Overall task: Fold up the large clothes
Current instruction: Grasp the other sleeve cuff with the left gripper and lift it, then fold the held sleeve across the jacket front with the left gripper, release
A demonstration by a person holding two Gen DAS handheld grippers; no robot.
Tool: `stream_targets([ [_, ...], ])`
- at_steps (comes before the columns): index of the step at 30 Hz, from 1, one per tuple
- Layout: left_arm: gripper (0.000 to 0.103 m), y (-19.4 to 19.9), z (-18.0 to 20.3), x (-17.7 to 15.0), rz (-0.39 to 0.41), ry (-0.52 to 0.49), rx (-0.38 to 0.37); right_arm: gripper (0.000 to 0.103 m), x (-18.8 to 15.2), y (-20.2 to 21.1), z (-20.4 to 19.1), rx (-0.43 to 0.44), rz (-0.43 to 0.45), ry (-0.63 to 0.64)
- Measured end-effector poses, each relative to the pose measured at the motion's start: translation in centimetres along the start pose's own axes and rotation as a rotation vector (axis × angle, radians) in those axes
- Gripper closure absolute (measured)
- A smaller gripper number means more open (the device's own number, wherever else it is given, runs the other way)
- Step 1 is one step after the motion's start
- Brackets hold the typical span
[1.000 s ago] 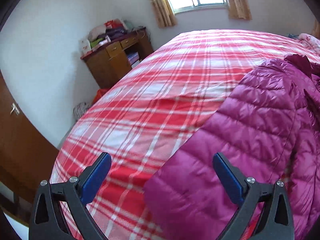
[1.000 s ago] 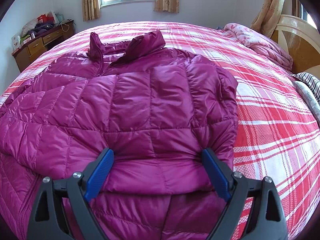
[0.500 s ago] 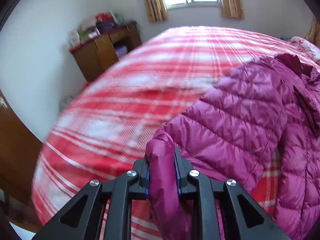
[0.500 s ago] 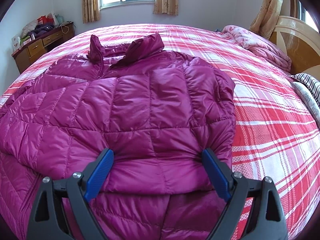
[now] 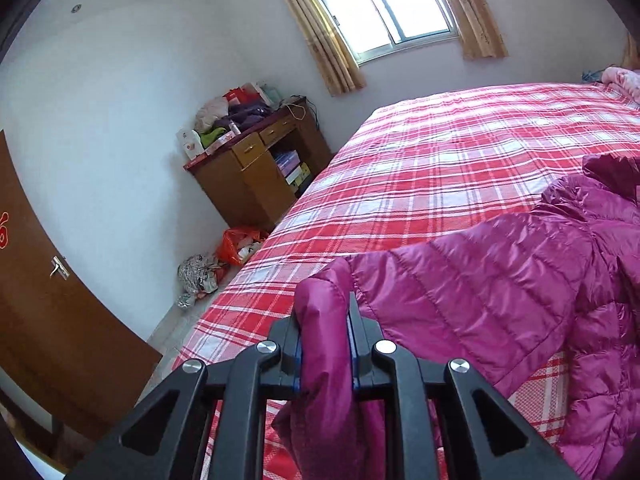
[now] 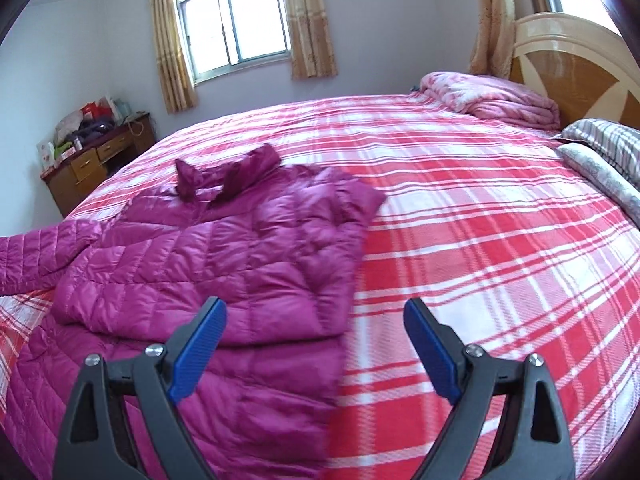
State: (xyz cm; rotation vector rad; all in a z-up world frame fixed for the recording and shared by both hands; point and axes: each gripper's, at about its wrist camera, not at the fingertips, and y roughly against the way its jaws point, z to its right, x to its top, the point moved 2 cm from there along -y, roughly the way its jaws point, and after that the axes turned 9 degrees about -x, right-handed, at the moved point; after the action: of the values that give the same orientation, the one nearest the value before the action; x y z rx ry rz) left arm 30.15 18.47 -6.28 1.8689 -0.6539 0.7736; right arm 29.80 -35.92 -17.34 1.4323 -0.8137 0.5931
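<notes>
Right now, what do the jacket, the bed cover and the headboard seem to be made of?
Jacket: probably thin nylon or polyester shell with padded filling; it is glossy, with puffy stitched quilting.
Bed cover: woven cloth, likely cotton, matte; a fine weave shows in the red and white plaid.
Headboard: looks like lacquered wood, cream and brown; light reflects on its smooth surface.

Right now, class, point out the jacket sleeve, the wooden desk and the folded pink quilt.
jacket sleeve (image 5: 472,280), left wrist view, quilted middle.
wooden desk (image 5: 240,184), left wrist view, front panel.
folded pink quilt (image 6: 500,96), right wrist view, top surface.
</notes>
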Motion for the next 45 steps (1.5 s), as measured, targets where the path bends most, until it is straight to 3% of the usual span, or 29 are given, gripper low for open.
stream_targets([
  [5, 0.087, 2.5, 2.8, 2.4, 0.064, -0.037, -0.027, 0.011, -1.0, -1.3, 3.7, -0.068, -0.024, -0.050],
  [8, 0.087, 4.6, 5.7, 5.2, 0.131, -0.089, -0.067, 0.011, -1.6, -1.5, 5.0, -0.054, -0.047, -0.106],
  [12, 0.087, 7.3, 11.4, 8.3, 0.205, -0.190, -0.125, 0.011, -1.6, -1.4, 5.2, -0.050, -0.045, -0.107],
  [17, 0.087, 9.6, 20.6, 9.6, 0.242, -0.329, -0.210, 0.011, -2.0, -2.0, 5.8, -0.037, -0.081, -0.133],
  [26, 0.087, 15.2, 34.4, 7.1, 0.295, -0.490, -0.402, 0.011, -2.4, -2.0, 6.2, -0.022, -0.086, -0.171],
  [31, 0.087, 15.8, 40.1, 4.2, 0.291, -0.563, -0.436, 0.011, -2.4, -2.1, 6.0, -0.031, -0.090, -0.161],
  [35, 0.084, 14.8, 42.2, 2.5, 0.281, -0.575, -0.447, 0.010, -2.4, -2.2, 6.0, -0.034, -0.092, -0.156],
  [37, 0.076, 14.3, 42.9, 1.8, 0.258, -0.592, -0.461, 0.009, -2.5, -2.2, 5.8, -0.037, -0.094, -0.147],
  [39, 0.053, 14.1, 43.4, 1.4, 0.258, -0.589, -0.476, 0.008, -2.5, -2.3, 5.8, -0.039, -0.094, -0.142],
  [40, 0.030, 14.3, 43.2, 1.3, 0.273, -0.581, -0.477, 0.008, -2.5, -2.3, 5.8, -0.038, -0.095, -0.141],
  [41, 0.016, 14.8, 42.8, 1.4, 0.306, -0.565, -0.470, 0.007, -2.5, -2.3, 5.8, -0.036, -0.097, -0.140],
  [43, 0.012, 15.6, 41.8, 1.6, 0.362, -0.544, -0.466, 0.006, -2.5, -2.3, 5.7, -0.034, -0.098, -0.137],
  [45, 0.012, 15.7, 40.6, 2.0, 0.369, -0.536, -0.456, 0.006, -2.5, -2.2, 5.7, -0.032, -0.095, -0.138],
])
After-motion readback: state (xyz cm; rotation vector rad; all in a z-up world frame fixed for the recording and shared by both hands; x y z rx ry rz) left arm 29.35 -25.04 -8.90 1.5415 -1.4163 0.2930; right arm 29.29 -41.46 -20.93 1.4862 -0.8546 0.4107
